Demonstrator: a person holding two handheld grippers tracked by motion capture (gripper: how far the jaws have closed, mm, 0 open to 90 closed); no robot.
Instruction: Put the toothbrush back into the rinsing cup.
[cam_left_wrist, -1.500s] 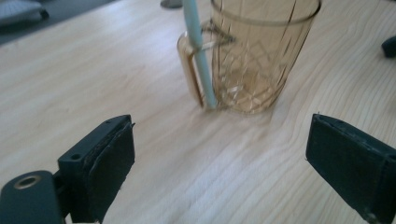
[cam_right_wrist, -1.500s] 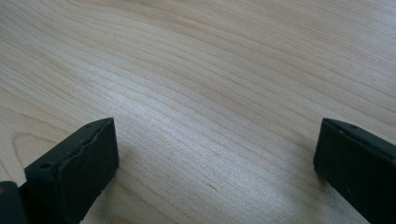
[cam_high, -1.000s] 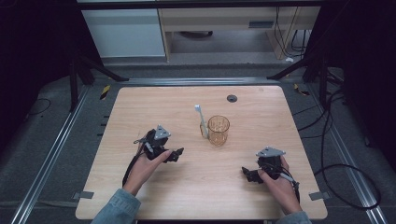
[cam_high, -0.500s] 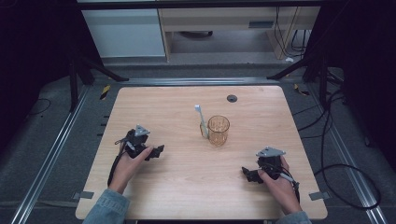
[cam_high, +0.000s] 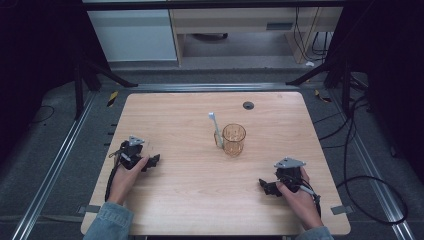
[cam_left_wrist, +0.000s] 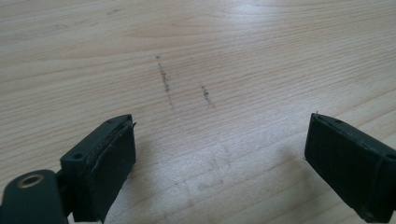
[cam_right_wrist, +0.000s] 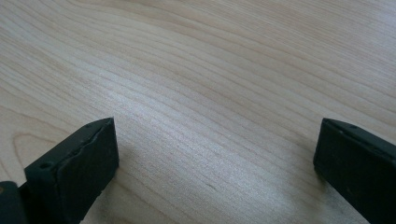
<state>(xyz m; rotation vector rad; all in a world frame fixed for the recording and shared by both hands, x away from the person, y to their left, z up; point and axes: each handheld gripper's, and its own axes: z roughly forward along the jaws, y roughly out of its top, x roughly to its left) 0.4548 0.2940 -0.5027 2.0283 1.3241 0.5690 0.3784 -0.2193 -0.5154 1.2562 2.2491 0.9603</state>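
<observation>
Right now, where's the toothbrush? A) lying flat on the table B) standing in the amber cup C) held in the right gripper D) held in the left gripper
B: in the high view the toothbrush stands tilted in the amber cup, head sticking out up-left, while the left gripper and right gripper sit on the table, apart from it, with jaws open and nothing between them.

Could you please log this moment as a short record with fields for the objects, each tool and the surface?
Cup: amber see-through cup, upright near the table's middle
Toothbrush: white toothbrush leaning in the cup, head up
Left tool: left tool open, empty, low over the wood, left of the cup
Right tool: right tool open, empty, near the front right
Surface: light wooden table with a dark round grommet at its far edge
</observation>
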